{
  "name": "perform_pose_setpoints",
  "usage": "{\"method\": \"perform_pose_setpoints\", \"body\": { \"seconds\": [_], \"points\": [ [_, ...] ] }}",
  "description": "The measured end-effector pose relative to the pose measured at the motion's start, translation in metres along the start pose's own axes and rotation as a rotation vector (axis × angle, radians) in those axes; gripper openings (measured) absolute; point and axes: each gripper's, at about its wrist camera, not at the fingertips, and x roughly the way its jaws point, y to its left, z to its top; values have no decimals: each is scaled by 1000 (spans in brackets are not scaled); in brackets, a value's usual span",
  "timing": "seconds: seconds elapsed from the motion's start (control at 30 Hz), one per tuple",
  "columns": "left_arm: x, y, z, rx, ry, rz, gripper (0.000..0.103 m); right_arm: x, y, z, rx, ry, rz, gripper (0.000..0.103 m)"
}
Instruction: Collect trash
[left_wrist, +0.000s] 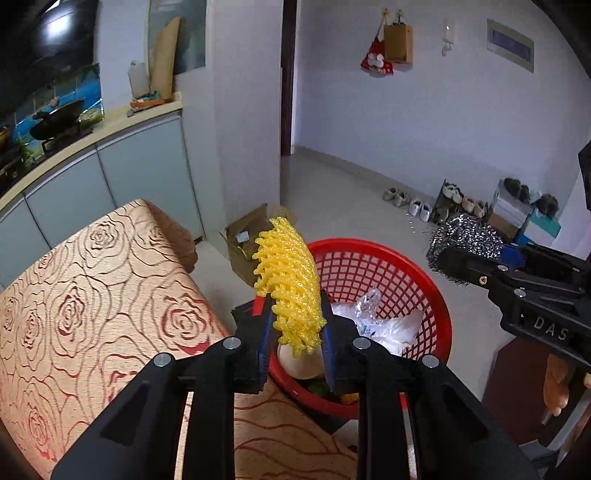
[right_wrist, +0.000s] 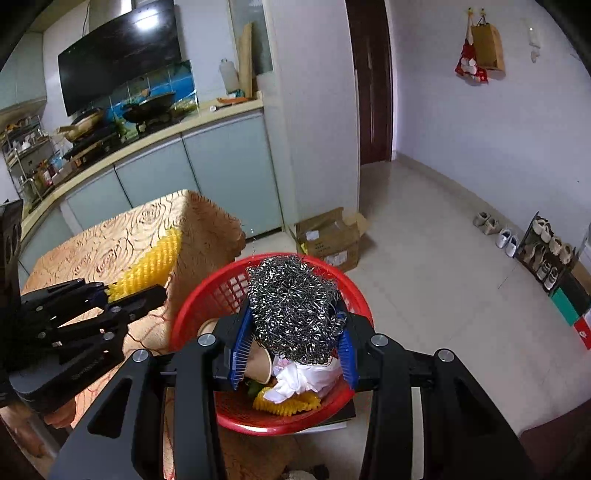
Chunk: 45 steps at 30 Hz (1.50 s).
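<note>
Gripping a yellow foam fruit net (left_wrist: 286, 284), the left tool (left_wrist: 295, 332) has its blue pads (left_wrist: 264, 332) pressed on the net's lower end; the net stands up out of the jaws, curved, open-mesh, above the near rim of the red basket (left_wrist: 424, 273). Right tool (right_wrist: 291, 343) is clamped on a steel wool scourer (right_wrist: 291, 306), a tangled silver ball wider than the pads, held over the middle of the same basket.

Basket is red plastic lattice, sitting beside the worktop (left_wrist: 92, 295) with its rose-pattern cloth. Inside: crumpled white plastic (right_wrist: 295, 380), a tan paper cup (right_wrist: 260, 365) on its side, another yellow net piece (right_wrist: 284, 406), something green I can't identify.

View differences: the left wrist view shows the right tool from the side with the scourer bristling past its tip, plus fingers under it at the right edge. The right wrist view shows the left tool side-on over the cloth, and more of the kitchen: wok (right_wrist: 149, 103) on the stove, range hood (right_wrist: 118, 51). Cardboard box (right_wrist: 328, 236) on the floor behind the basket; shoes (right_wrist: 506, 236) along the far wall.
</note>
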Motion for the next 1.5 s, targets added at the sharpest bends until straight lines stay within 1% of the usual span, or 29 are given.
{"method": "perform_pose_setpoints", "body": {
  "seconds": [0.2,0.33,0.43,0.5,0.57,0.63,0.73,0.83,0.87,0.9,1.1,1.2,1.27,1.37,1.4,1.5],
  "points": [
    [17,-4,-5,10,32,-4,22,19,-7,-4,6,44,6,39],
    [24,-6,-6,18,45,-8,24,31,-7,-5,5,72,28,39],
    [27,-8,-6,21,48,-14,30,37,-5,-6,0,88,43,42],
    [29,-8,-5,20,51,-18,36,39,-6,-7,4,94,53,44],
    [30,-8,-5,18,51,-23,41,40,-8,-6,23,98,76,51],
    [31,-9,-4,19,51,-25,44,39,-11,-6,43,96,94,55],
    [33,-8,-3,21,49,-19,47,36,-13,-5,48,94,106,55],
    [32,-8,-3,14,44,-23,54,34,-13,-4,54,90,115,55],
    [31,-8,-3,11,42,-27,58,33,-14,-3,62,88,121,55],
    [30,-8,-3,11,38,-29,61,31,-15,-3,71,86,126,55],
    [23,-11,-1,25,15,-52,72,18,-24,2,116,53,131,55],
    [19,-15,0,32,2,-58,73,12,-26,4,129,37,119,55],
    [12,-17,1,35,-20,-50,74,5,-27,5,131,22,102,55],
    [-3,-20,2,47,-59,-21,78,-4,-23,4,116,-2,70,55],
    [-10,-20,3,55,-78,-3,79,-9,-19,4,105,-15,50,56],
    [-33,-21,5,62,-126,46,83,-20,-13,2,100,-51,13,70]
  ]
}}
